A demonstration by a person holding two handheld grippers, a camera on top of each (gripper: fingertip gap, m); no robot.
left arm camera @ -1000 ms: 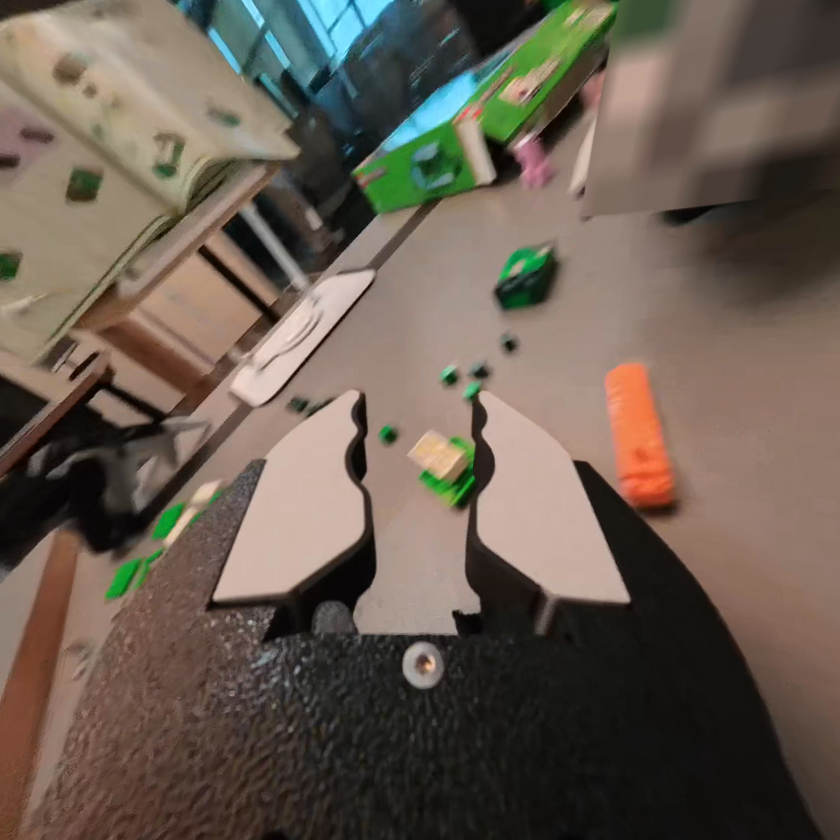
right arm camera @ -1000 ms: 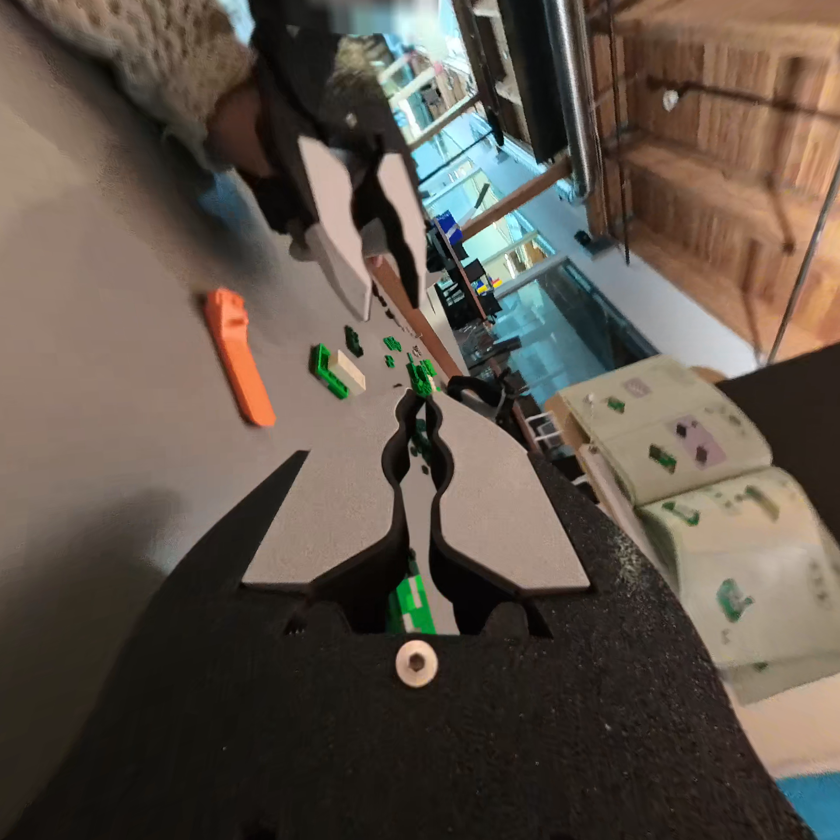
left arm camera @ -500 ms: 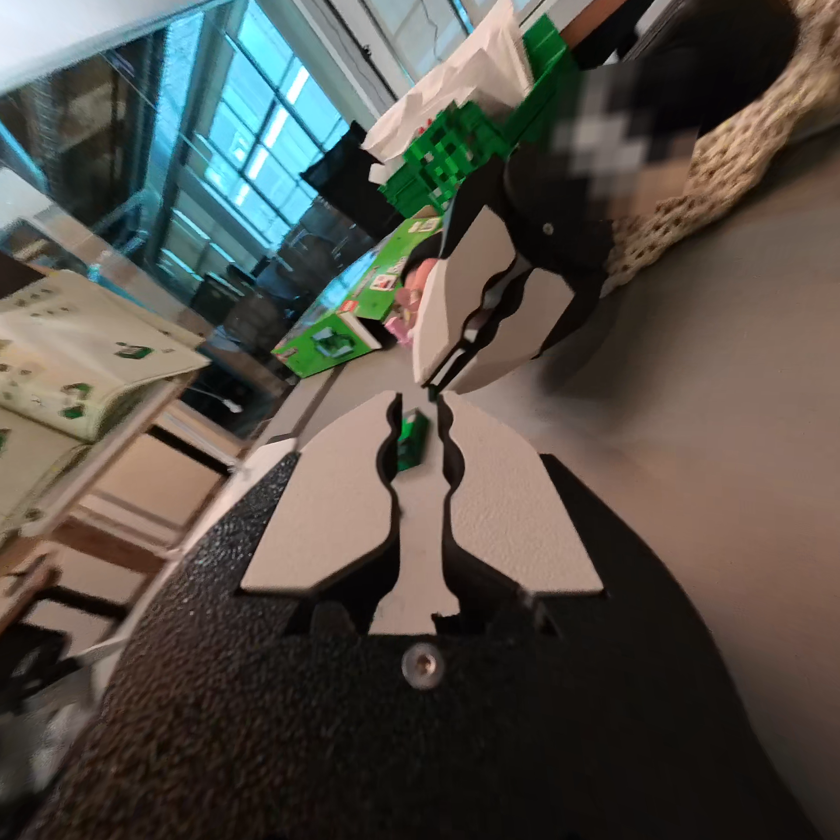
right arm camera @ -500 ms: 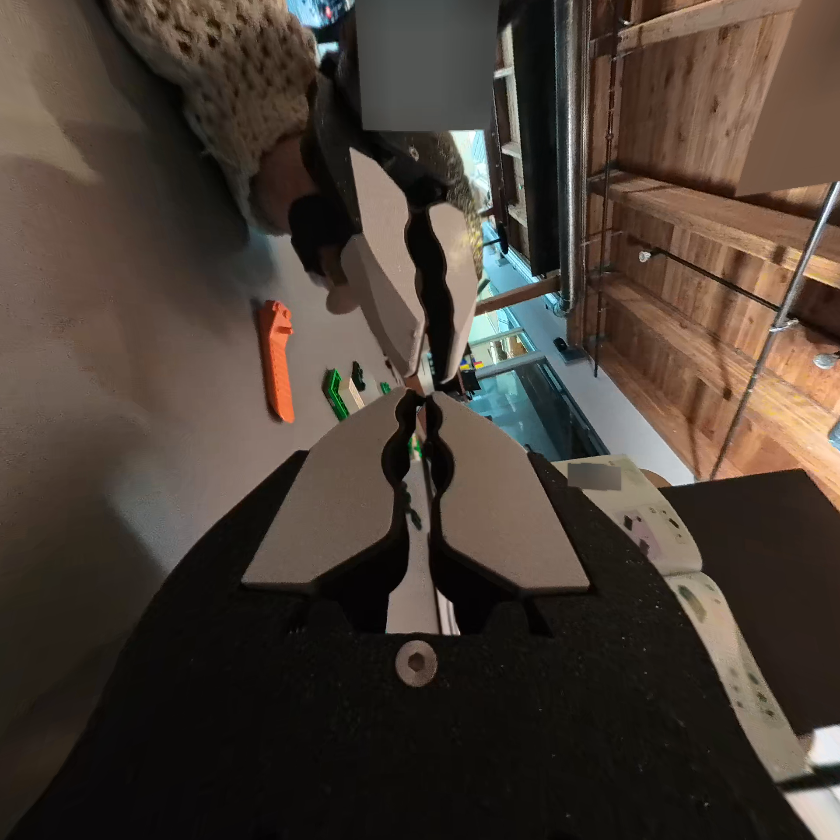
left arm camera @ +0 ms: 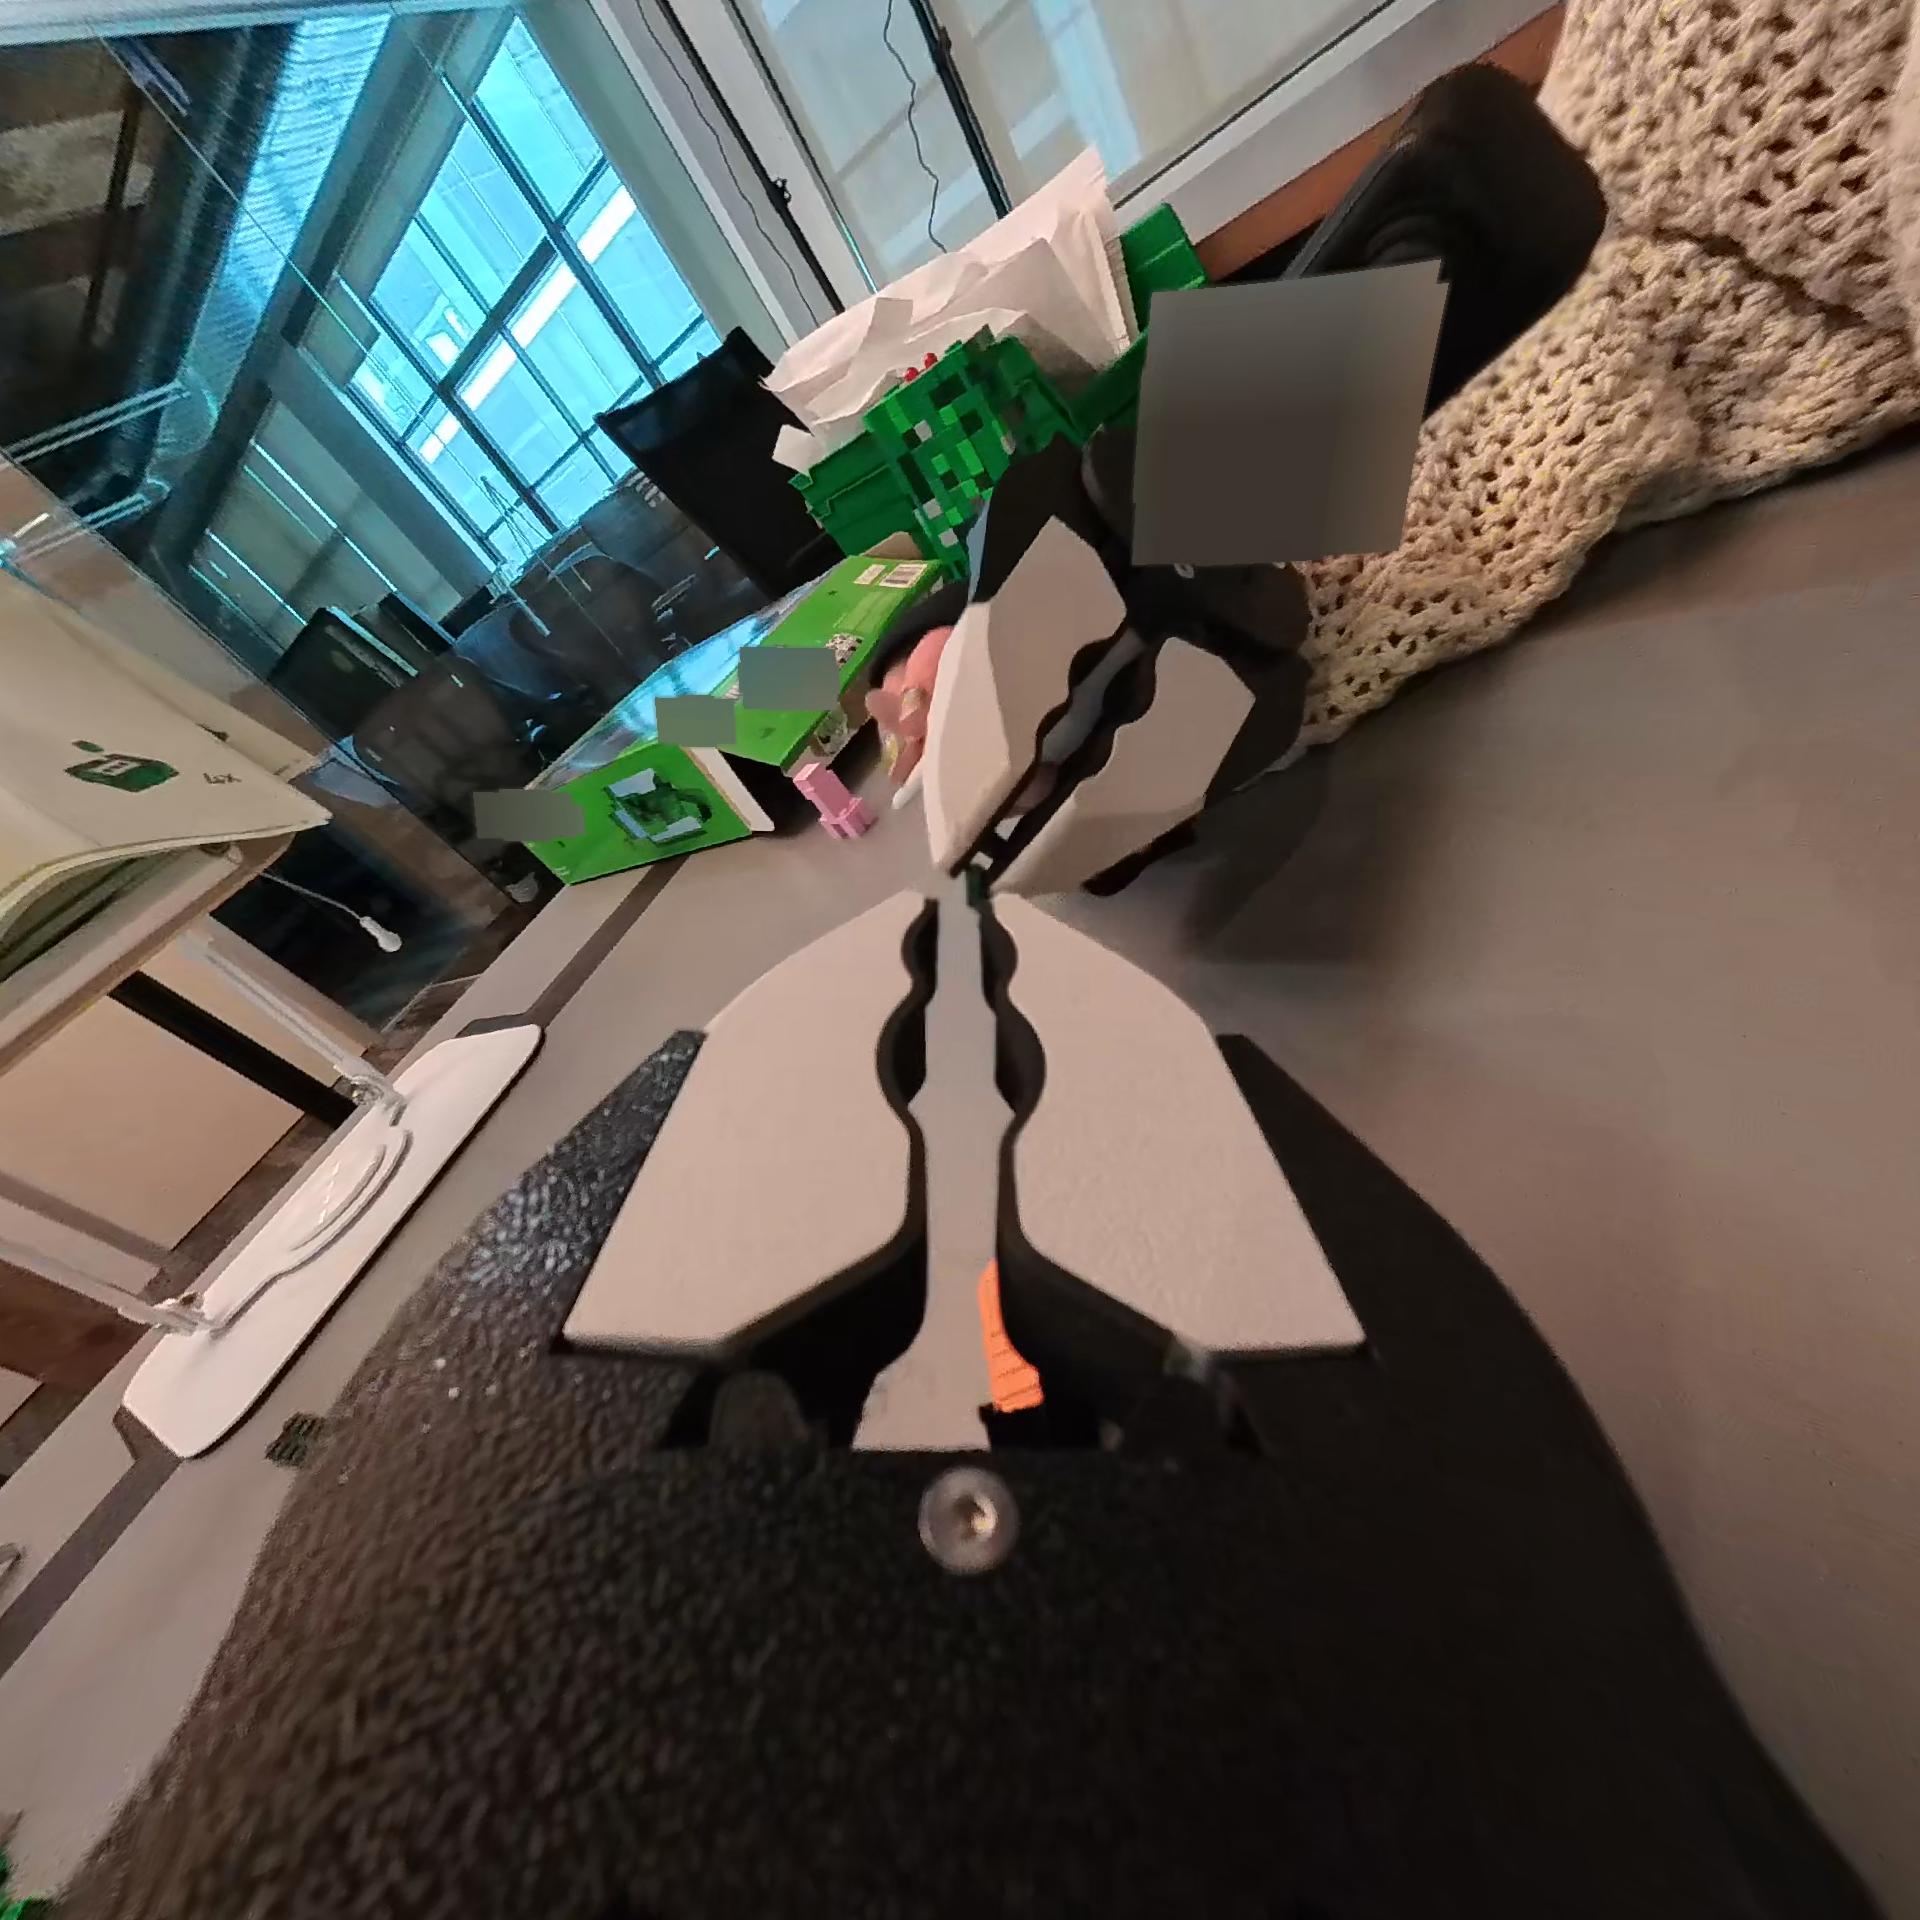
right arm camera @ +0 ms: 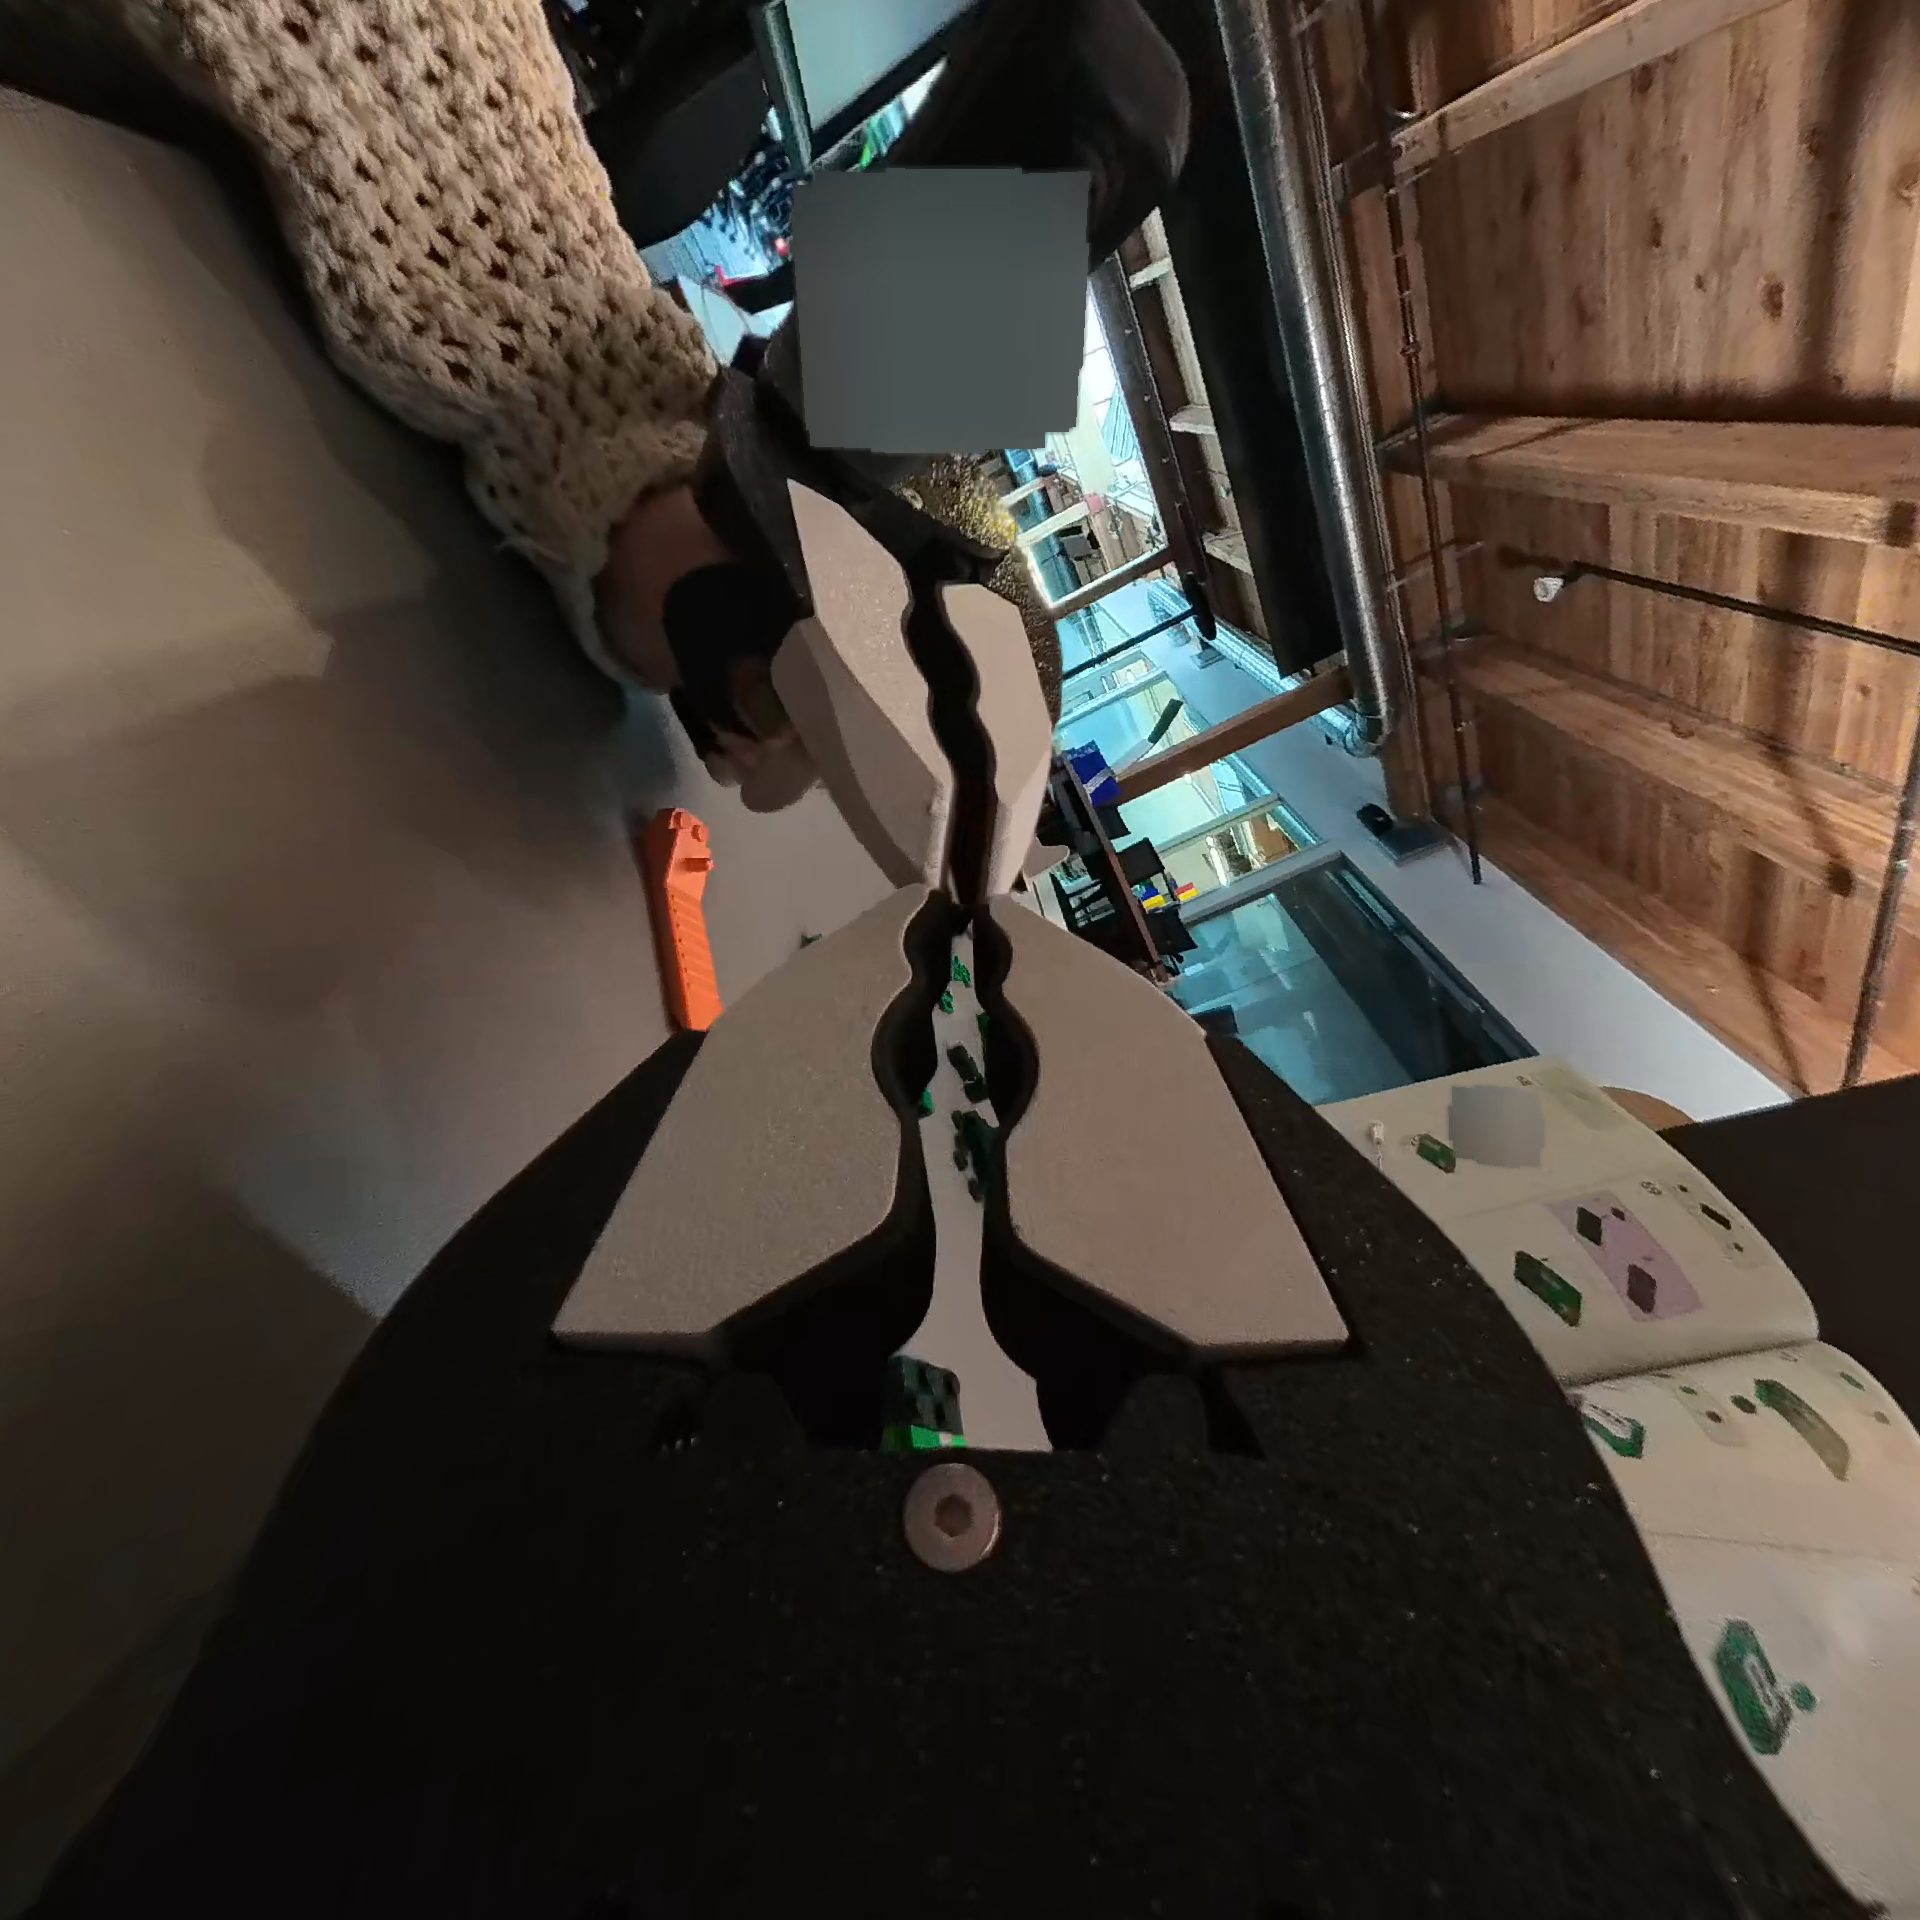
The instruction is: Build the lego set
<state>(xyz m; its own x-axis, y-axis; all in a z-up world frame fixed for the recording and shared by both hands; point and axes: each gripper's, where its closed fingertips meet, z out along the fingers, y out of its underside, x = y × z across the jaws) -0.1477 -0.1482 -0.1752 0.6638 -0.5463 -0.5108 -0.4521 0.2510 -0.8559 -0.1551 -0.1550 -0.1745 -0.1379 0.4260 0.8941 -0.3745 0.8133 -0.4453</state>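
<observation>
My left gripper (left arm camera: pixel 958 906) and right gripper (right arm camera: pixel 964 906) meet tip to tip above the grey table (left arm camera: pixel 1558 987). Both have their jaws closed to a thin slit. A small dark green piece (left arm camera: pixel 974 888) shows right where the tips meet; how each jaw grips it is mostly hidden. In the left wrist view the right gripper (left arm camera: pixel 977 868) points down at me. In the right wrist view the left gripper (right arm camera: pixel 961 883) comes from above. Loose green pieces (right arm camera: pixel 966 1101) lie on the table beyond, and a green brick build (right arm camera: pixel 920 1403) lies under my right gripper.
An orange brick separator (right arm camera: pixel 681 925) lies on the table to the left. An open instruction booklet (right arm camera: pixel 1610 1247) stands at the right on a clear stand with a white base (left arm camera: pixel 332 1216). Green boxes (left arm camera: pixel 644 810), a pink figure (left arm camera: pixel 831 810) and a green model (left arm camera: pixel 956 436) stand at the far end. A knitted sleeve (left arm camera: pixel 1662 312) reaches in. My two grippers' fingertips are within a few centimetres of each other. The green model (left arm camera: pixel 956 436) is about 35 centimeters from both grippers' fingertips.
My left gripper closed from open, lifted off the table and swung up to face the right gripper. The two grippers have drawn together until their tips touch.
</observation>
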